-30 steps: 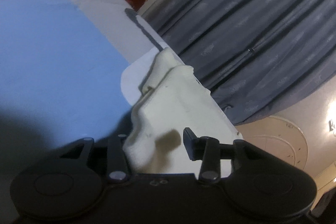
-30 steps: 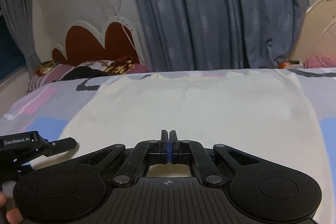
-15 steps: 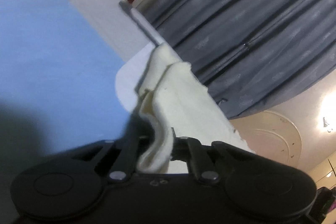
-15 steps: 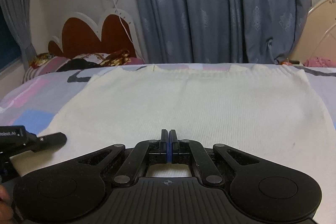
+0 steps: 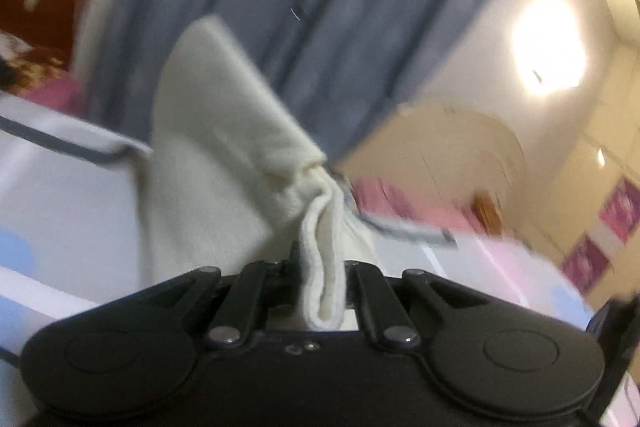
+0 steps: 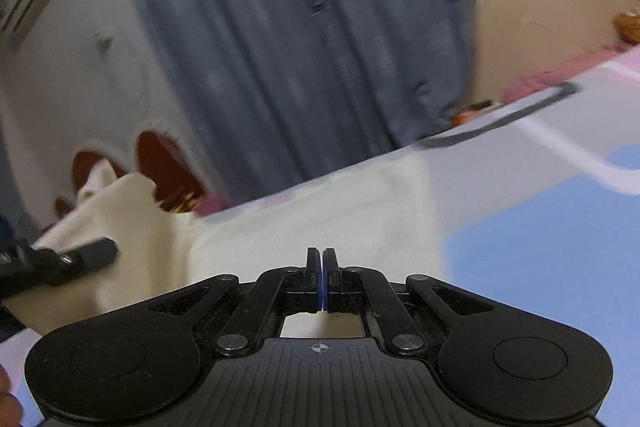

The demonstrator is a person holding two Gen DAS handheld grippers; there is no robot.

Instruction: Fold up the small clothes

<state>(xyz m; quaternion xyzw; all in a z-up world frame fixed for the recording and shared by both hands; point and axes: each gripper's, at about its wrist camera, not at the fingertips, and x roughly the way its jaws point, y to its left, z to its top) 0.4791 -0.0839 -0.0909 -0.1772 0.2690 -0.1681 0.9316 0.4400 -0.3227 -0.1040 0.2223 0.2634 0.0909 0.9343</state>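
The cream top (image 6: 320, 223) is lying on the bed (image 6: 540, 211), and its left part is being lifted up off the bed. The left tool (image 5: 320, 287) is pinching a folded edge of the top (image 5: 224, 155), and the cloth is hanging up in front of the blue curtain (image 5: 340, 7). The right tool (image 6: 322, 279) is pressed together with nothing showing between its tips, and it is sitting over the near edge of the top. The left tool's tip (image 6: 86, 253) is showing at the left of the right view, beside the raised cloth. Both pictures are looking blurry. A red headboard (image 6: 160, 163) is standing behind the bed.
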